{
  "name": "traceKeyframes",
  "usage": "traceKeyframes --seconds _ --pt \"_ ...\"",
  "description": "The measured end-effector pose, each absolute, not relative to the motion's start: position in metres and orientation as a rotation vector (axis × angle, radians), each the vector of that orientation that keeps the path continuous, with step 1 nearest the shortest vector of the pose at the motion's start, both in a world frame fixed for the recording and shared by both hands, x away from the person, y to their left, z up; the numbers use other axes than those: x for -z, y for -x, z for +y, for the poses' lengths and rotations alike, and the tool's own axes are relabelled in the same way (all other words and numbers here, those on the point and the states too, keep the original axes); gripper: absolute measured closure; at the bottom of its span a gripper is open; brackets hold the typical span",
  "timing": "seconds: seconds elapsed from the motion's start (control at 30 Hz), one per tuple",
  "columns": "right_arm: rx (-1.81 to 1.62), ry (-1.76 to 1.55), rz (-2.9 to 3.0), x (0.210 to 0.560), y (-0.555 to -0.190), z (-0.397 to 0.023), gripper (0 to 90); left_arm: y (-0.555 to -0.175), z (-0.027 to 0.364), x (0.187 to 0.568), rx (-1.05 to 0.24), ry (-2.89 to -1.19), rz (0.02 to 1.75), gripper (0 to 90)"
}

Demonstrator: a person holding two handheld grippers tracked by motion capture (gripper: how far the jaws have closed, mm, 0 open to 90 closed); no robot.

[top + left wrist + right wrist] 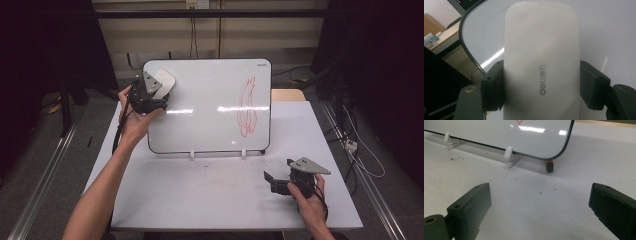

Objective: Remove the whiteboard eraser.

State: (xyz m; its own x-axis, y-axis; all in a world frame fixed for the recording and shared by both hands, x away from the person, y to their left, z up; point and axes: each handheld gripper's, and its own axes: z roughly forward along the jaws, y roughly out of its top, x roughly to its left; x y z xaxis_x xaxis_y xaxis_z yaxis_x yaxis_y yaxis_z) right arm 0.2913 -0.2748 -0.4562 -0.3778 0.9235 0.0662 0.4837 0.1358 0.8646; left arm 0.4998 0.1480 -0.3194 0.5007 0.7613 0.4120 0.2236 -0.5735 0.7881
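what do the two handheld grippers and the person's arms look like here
Both are black two-jaw tools. The left gripper and right gripper each carry a grey three-cornered plate on top, and a black cable trails down along each wrist. Close up, the jaws are blocky dark pads with small screw holes, on arms with brass-coloured pivot bushings. The forearms are bare, with no sleeves in view.

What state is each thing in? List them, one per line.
Whiteboard: upright on its feet, red scribble on it.
Eraser: clamped in the left gripper, at the board's upper left corner.
Left gripper: shut on the eraser.
Right gripper: open, empty, low over the table.
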Motion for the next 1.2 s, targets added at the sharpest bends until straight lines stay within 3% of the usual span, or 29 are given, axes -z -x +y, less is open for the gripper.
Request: traceKeyframes --seconds 0.73,1.2 --pt "-1.178 -1.348 1.927 0.457 -0.291 -0.275 4.2 -0.499 0.157 0.316 -0.919 -2.016 0.832 31.2" --pt "-1.183 -1.363 1.918 0.456 -0.292 -0.274 4.2 -0.479 0.160 0.306 -0.896 -1.910 0.813 31.2"
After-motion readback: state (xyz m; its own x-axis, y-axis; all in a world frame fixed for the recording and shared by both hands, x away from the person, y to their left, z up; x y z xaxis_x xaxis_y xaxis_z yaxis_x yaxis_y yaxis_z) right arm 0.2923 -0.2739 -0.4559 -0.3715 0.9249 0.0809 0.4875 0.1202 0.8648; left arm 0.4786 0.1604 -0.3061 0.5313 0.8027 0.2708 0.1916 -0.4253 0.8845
